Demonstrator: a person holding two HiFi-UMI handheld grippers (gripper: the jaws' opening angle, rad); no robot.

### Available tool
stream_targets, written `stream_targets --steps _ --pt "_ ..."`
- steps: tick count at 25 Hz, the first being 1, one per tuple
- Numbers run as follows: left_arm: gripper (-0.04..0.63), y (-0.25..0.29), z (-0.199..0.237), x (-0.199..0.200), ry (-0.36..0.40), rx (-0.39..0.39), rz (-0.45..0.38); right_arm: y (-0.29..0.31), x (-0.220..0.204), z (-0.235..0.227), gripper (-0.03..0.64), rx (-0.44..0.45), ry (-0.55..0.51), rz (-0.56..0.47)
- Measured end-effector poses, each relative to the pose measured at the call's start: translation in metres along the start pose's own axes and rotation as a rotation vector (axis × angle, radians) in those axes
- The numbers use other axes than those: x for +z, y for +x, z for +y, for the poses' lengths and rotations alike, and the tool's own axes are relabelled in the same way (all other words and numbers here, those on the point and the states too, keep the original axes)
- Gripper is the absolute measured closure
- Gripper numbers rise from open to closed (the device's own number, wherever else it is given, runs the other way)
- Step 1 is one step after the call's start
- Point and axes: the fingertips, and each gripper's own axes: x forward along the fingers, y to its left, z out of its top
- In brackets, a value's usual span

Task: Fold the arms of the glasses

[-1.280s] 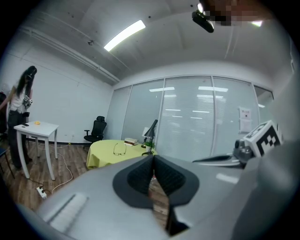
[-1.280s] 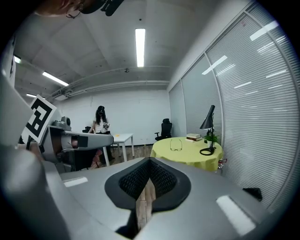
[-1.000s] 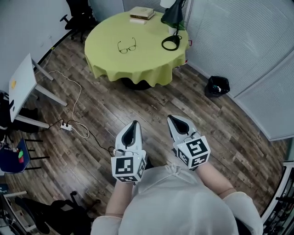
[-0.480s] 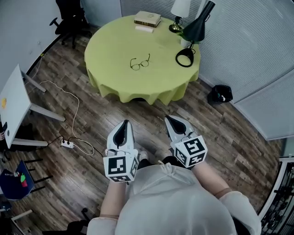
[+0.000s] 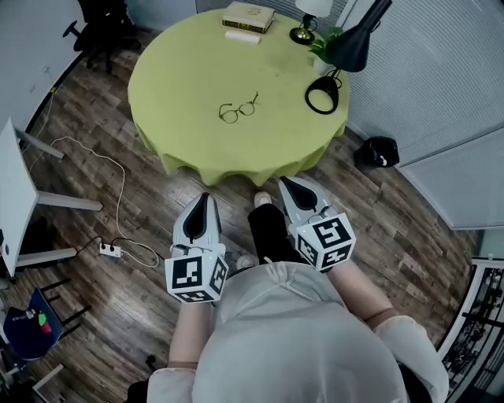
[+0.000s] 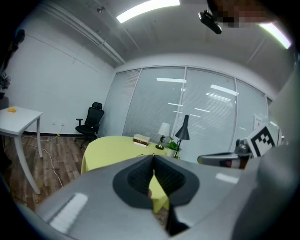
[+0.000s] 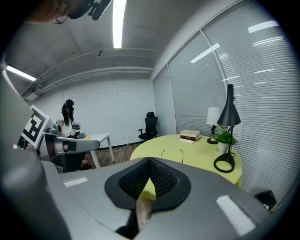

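The glasses lie on the round yellow-green table, thin dark frames with both arms spread open. In the right gripper view the glasses show as two thin upright arms on the tabletop ahead. Both grippers are held over the wooden floor, short of the table's near edge and well apart from the glasses. My left gripper is shut and empty, its jaws meeting at the tip. My right gripper is shut too, with nothing in it.
On the table's far side are stacked books, a small white lamp and a black desk lamp with a ring base. A black bin sits to the right. A white desk and a power strip are on the left.
The person has walked toward the table, so it and the glasses sit closer and lower in the head view. Both grippers came along, still shut and empty.
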Motion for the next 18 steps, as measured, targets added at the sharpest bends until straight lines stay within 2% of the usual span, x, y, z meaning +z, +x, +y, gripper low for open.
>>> stream_targets --steps 4,9,13,18 --pt "0.589 0.069 0.006 0.008 0.011 0.034 0.009 0.055 0.016 -0.053 0.618 0.023 0.006 0.002" --pt "0.589 0.156 0.025 0.029 0.016 0.098 0.025 0.132 0.028 -0.109 0.618 0.079 0.006 0.062" --pt "0.589 0.212 0.045 0.042 -0.018 0.162 0.022 0.189 0.022 -0.149 0.617 0.145 -0.021 0.14" --pt "0.589 0.282 0.068 0.021 -0.084 0.231 0.093 0.258 0.0 -0.201 0.617 0.204 -0.062 0.258"
